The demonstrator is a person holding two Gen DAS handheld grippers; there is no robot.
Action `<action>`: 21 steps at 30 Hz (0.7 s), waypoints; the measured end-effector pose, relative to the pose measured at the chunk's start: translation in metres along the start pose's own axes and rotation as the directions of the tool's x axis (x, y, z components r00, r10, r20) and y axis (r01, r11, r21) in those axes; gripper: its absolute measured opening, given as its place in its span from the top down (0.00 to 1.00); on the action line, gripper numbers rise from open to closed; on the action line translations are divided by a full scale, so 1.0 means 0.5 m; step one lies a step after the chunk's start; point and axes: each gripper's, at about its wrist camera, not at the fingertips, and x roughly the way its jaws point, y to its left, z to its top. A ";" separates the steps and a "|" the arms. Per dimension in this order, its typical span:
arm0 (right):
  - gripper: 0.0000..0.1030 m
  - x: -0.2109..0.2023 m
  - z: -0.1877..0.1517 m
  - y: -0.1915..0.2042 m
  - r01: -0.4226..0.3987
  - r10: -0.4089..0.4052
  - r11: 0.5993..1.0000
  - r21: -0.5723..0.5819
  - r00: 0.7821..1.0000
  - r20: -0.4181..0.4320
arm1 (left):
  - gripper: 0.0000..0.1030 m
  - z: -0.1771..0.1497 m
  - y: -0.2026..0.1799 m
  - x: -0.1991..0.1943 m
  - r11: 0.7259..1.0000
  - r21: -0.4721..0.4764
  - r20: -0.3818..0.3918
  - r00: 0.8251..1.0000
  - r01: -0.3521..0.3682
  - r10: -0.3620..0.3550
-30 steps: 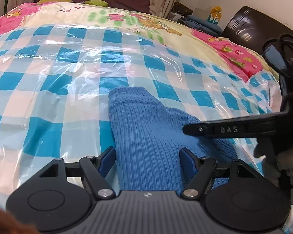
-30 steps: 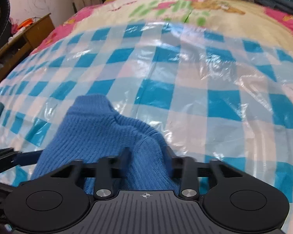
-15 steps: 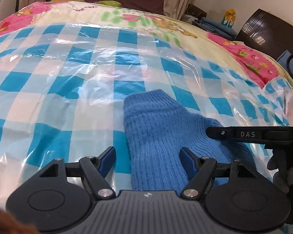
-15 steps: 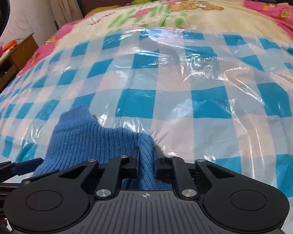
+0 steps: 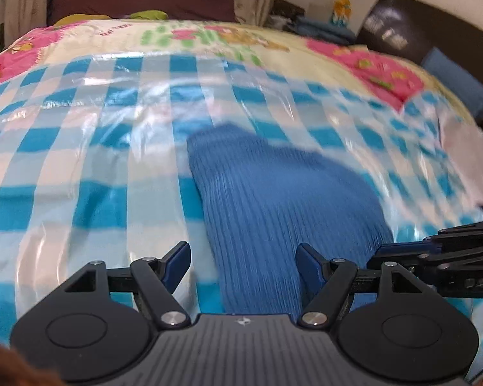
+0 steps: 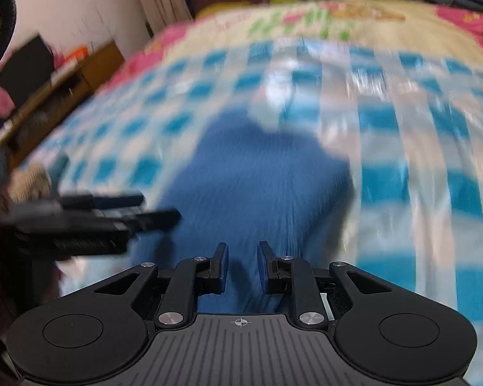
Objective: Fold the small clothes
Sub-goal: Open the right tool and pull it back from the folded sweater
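Observation:
A blue ribbed knit garment (image 5: 273, 199) lies on the blue-and-white checked plastic sheet (image 5: 80, 148) on the bed. My left gripper (image 5: 243, 263) is open, its jaws wide apart over the garment's near left part. The right gripper shows from the side at the right edge of the left wrist view (image 5: 434, 254). In the right wrist view the garment (image 6: 257, 186) lies folded and blurred. My right gripper (image 6: 242, 268) has its jaws a little apart just above the garment's near edge, holding nothing. The left gripper appears at the left of that view (image 6: 112, 215).
A floral bedspread (image 5: 209, 35) covers the far bed. A dark headboard (image 5: 418, 22) and blue pillow (image 5: 457, 80) stand at the right. A wooden side table (image 6: 64, 80) stands left of the bed. Dark red pillows (image 5: 138, 0) lie at the back.
My right gripper had closed on the garment's edge, and now has let go and pulled back up. Both views have tilted back and blur with motion. The left jaws stay wide.

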 end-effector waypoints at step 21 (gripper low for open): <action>0.78 -0.004 -0.086 0.012 0.187 -0.186 0.982 0.011 0.982 -0.041 | 0.26 -0.078 -0.060 -0.030 0.997 0.064 -0.078 0.996 -0.038 0.043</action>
